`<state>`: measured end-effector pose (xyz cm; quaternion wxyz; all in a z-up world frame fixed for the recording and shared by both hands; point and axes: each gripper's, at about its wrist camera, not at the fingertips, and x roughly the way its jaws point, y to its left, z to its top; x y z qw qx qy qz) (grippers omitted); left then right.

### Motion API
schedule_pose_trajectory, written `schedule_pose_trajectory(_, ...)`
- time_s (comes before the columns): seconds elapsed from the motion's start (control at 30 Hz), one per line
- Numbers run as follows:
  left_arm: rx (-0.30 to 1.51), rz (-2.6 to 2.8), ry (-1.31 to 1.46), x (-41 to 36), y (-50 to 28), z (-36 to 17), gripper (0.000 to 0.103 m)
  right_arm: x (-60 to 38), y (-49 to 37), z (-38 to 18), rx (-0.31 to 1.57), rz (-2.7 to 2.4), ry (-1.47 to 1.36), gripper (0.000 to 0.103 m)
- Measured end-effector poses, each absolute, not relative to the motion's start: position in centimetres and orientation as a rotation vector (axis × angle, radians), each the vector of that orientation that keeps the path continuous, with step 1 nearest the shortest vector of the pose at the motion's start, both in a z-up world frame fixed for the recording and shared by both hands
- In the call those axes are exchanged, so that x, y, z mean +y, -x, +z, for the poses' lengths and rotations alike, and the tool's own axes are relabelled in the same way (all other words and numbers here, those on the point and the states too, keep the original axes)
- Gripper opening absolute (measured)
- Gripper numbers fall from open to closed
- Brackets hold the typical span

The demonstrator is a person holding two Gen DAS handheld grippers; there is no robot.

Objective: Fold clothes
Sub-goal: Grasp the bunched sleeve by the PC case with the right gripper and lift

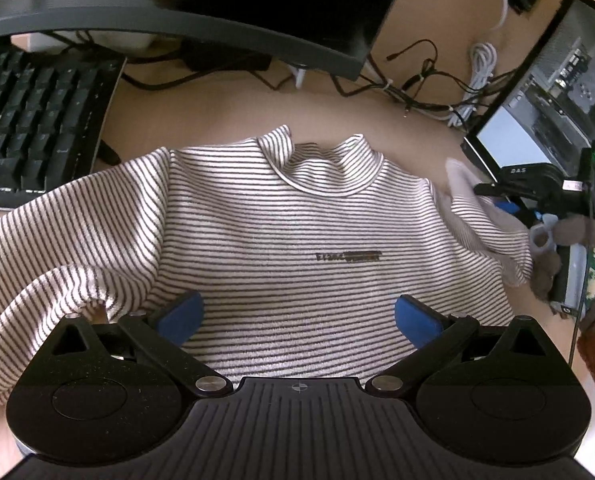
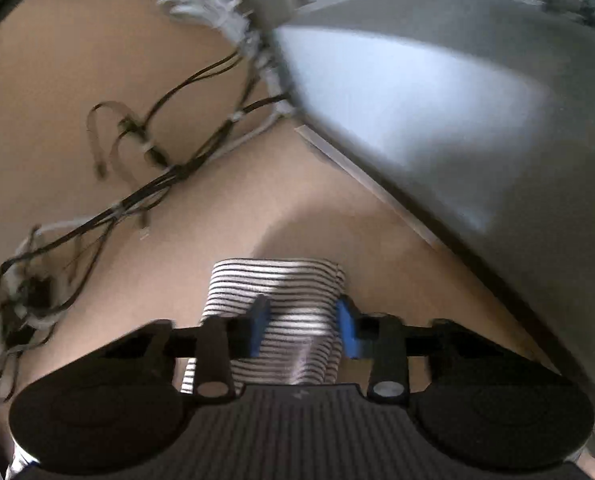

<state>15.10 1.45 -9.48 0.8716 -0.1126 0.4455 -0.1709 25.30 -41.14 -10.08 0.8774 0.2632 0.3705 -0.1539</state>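
Two black handheld grippers with blue finger pads work over one white, dark-striped, mock-neck knit shirt [image 1: 281,232] spread front-up on a tan wooden desk [image 1: 225,108]. The left gripper [image 1: 297,316] hovers above the shirt's lower chest with its jaws spread wide and nothing between them; its blue pads [image 1: 181,316] sit either side of the striped cloth below a small dark printed logo [image 1: 347,257]. The collar points away from that camera, toward a curved dark monitor [image 1: 177,0]. One sleeve trails off to the left of that view, bunched into a fold near the left finger, beside a black keyboard [image 1: 37,120]. The other sleeve runs to the right, where the right gripper shows at the frame edge in front of a second lit screen [image 1: 537,112].

The right gripper [image 2: 303,324] has its jaws partly closed around the striped sleeve end [image 2: 275,292], the blue pads [image 2: 347,326] pressing against the fabric on both sides, the cuff sticking out just past the fingertips. The right wrist view is motion-blurred. Beyond the cuff lies bare desk [image 2: 57,60], a tangle of black and white cables [image 2: 169,160] to the left, and a grey slanted panel [image 2: 437,100] with a bright patch to the right.
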Motion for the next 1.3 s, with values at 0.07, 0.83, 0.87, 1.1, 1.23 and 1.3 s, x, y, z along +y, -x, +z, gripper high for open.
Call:
schedule_pose_trajectory(0.07, 0.927, -0.354, 0.202, 1.1, -14.9, -9.5, 0.103, -40.5, -25.0, -9.7, 0.758, -0.294, -0.541, 0.009)
schedule_pose_trajectory(0.83, 0.962, -0.353, 0.363, -2.7, -3.0, 0.2, 0.103, -35.7, -7.2, 8.9, 0.301, -0.162, -0.163, 0.007)
schedule_pose_trajectory(0.87, 0.964, -0.346, 0.375, -2.5, -2.9, 0.1, 0.103, -35.6, -7.1, 8.9, 0.299, -0.154, -0.163, 0.007)
schedule_pose_trajectory(1.1, 0.951, -0.341, 0.436, -1.8, -2.6, 0.1, 0.103, -34.6, -6.7, 9.8, 0.284, -0.111, -0.158, 0.007)
schedule_pose_trajectory(1.23, 0.954, -0.337, 0.436, -1.8, -3.1, 0.2, 0.103, -34.1, -6.8, 10.3, 0.285, -0.083, -0.165, 0.007)
schedule_pose_trajectory(1.3, 0.958, -0.336, 0.433, -1.8, -3.3, 0.2, 0.103, -33.9, -7.2, 10.4, 0.288, -0.065, -0.178, 0.007)
